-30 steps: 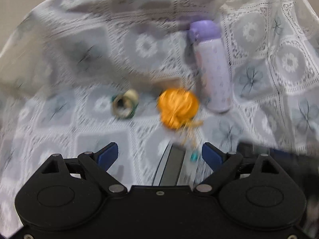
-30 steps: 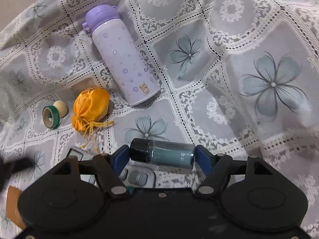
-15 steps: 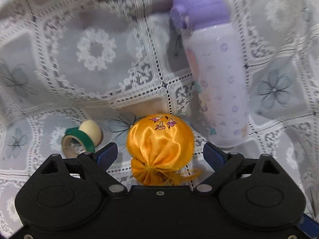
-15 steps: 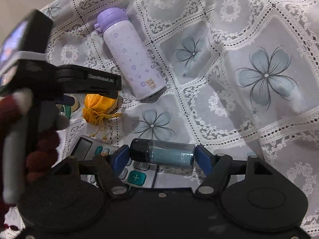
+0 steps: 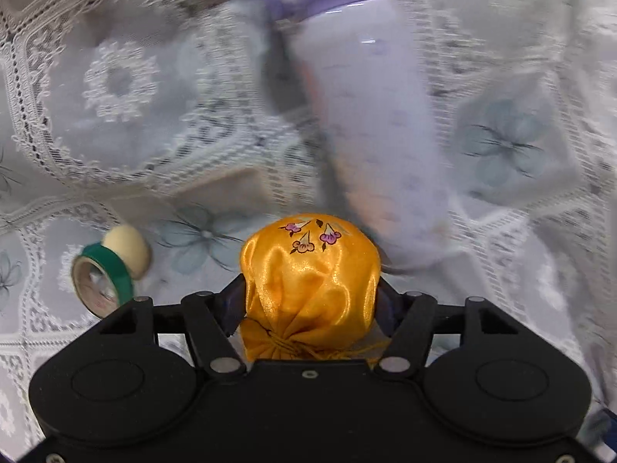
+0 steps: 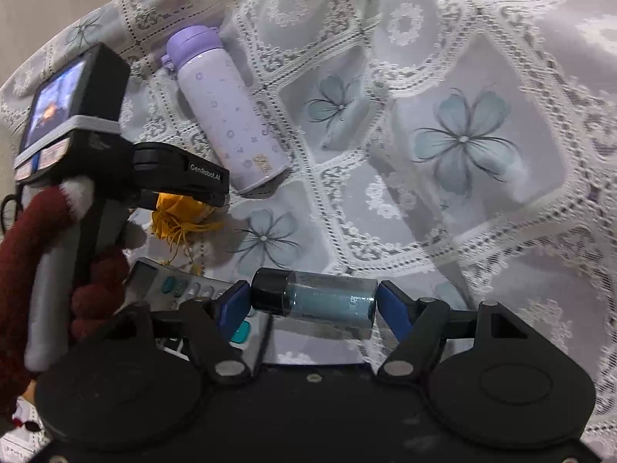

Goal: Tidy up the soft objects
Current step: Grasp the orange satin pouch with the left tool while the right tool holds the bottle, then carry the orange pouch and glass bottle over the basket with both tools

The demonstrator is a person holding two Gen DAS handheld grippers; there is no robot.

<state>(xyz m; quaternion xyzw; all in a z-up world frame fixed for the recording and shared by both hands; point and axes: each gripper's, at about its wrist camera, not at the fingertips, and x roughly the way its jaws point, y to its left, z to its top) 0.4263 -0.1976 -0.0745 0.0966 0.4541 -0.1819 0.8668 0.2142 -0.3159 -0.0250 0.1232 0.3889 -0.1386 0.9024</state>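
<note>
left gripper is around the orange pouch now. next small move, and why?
Probably a short straight lift. The left gripper has just been closing, and its fingers now press both sides of the orange pouch, denting the satin. The purple bottle lies close behind and the tape roll off to one side, so rising first should avoid nudging either.

Right gripper (image 6: 312,301) fingers clamp a vial (image 6: 314,301) above the lace tablecloth (image 6: 462,193)

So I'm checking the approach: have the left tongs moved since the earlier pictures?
Yes. The left tongs came forward toward the lying lilac metal bottle and have just been closing on the orange satin pouch.
</note>
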